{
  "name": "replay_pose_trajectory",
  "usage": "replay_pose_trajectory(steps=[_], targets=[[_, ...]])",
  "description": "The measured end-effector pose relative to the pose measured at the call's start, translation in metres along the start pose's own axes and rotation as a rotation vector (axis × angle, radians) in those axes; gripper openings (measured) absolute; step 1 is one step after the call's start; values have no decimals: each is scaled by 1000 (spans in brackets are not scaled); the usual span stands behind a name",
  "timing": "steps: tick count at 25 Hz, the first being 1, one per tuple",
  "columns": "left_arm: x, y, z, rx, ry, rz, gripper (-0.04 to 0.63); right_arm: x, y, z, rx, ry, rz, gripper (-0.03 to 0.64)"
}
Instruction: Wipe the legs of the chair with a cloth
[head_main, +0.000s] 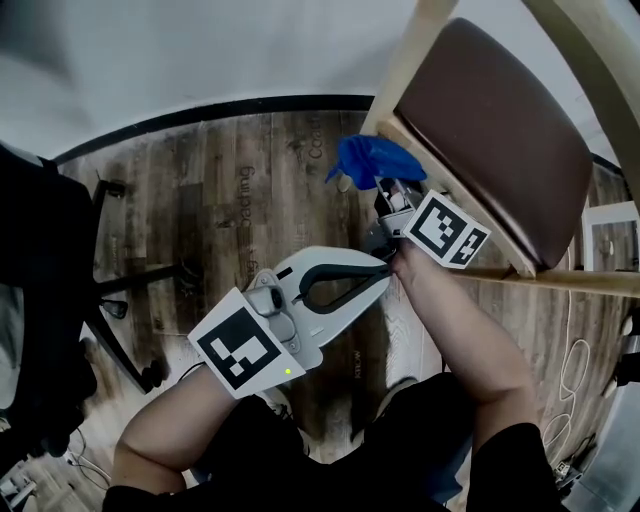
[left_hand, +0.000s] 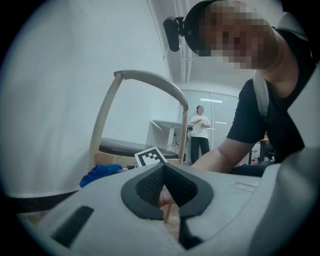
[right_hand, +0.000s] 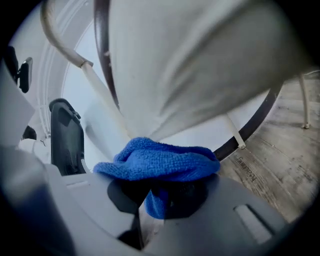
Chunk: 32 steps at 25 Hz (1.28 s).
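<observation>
The right hand-held gripper (head_main: 388, 192) is clenched on a blue cloth (head_main: 375, 160), and its own view shows the cloth (right_hand: 157, 162) bunched over the closed jaws, a fold pinched down between them. The bundle sits right against a pale wooden chair leg (head_main: 400, 70), which fills the upper part of the right gripper view as a wide blurred bar (right_hand: 200, 65) running down to the cloth. The chair (head_main: 490, 130) lies at the upper right of the head view, tilted, with a brown padded seat in a light wood frame. The left hand-held gripper (head_main: 383, 268) hangs just beside the right forearm, its black jaws closed tip to tip with nothing gripped. In the left gripper view the dark pads (left_hand: 150, 185) meet at the top, and only a sliver of arm and chair leg shows behind them. That same view catches the cloth (left_hand: 100, 174) low at the left, in front of the chair seat (left_hand: 145, 147). Beneath it all is a dark wood-plank floor (head_main: 230, 210), a black office chair (head_main: 60, 270) stands off at the left, and a person (left_hand: 200, 130) stands far back in the room.
</observation>
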<state>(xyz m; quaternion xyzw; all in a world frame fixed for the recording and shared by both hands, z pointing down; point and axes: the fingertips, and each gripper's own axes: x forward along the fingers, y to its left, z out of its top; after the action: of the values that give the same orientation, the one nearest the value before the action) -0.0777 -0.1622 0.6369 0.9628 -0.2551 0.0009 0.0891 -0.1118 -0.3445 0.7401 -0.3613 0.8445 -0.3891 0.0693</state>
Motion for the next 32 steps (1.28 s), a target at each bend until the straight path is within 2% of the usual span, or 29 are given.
replay_pose_trajectory(steps=[3, 10, 16, 24, 29, 32], targets=[[-5, 3, -4, -7, 12, 6, -2, 7, -9, -9, -44, 3, -3, 66], [-7, 3, 0, -37, 4, 14, -2, 12, -26, -24, -248, 53, 32, 66], [-20, -4, 3, -68, 15, 38, -2, 27, -72, -73, -386, 173, 16, 66], [-58, 4, 5, -87, 38, 167, -2, 52, -168, -167, -419, 405, -121, 66], [-76, 8, 2, -91, 67, 224, -2, 63, -207, -202, -403, 524, -193, 66], [-83, 9, 0, -93, 78, 236, -2, 64, -214, -212, -403, 561, -206, 67]])
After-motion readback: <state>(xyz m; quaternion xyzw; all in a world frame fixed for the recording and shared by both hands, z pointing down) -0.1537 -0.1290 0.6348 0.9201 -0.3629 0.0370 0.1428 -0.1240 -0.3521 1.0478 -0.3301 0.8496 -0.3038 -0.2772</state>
